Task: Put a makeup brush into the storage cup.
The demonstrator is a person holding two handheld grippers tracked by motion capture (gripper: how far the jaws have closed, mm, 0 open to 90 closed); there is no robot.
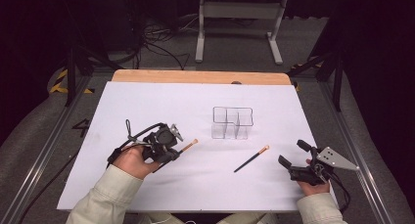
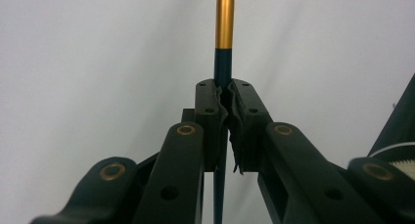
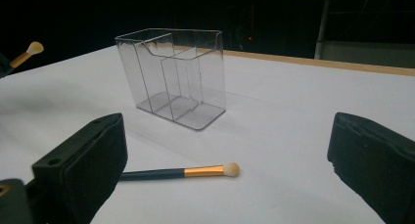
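The left hand-held gripper [image 1: 172, 145] is clamped on a brush [image 1: 188, 146] — in its own view the jaws are pressed together around the dark handle, with the gold ferrule [image 2: 225, 18] running up beyond them. In the high view that brush sticks out toward the clear organizer [image 1: 232, 122], which stands upright mid-tabletop [image 1: 147, 101], its compartments apparently empty. A second brush [image 1: 251, 158] lies flat on the tabletop between the organizer and the right hand-held gripper [image 1: 293, 155], whose jaws stand wide apart, holding nothing.

The step in hand looks like carrying the first brush to the organizer. The next move probably calls for tipping it upright over a compartment — then releasing.
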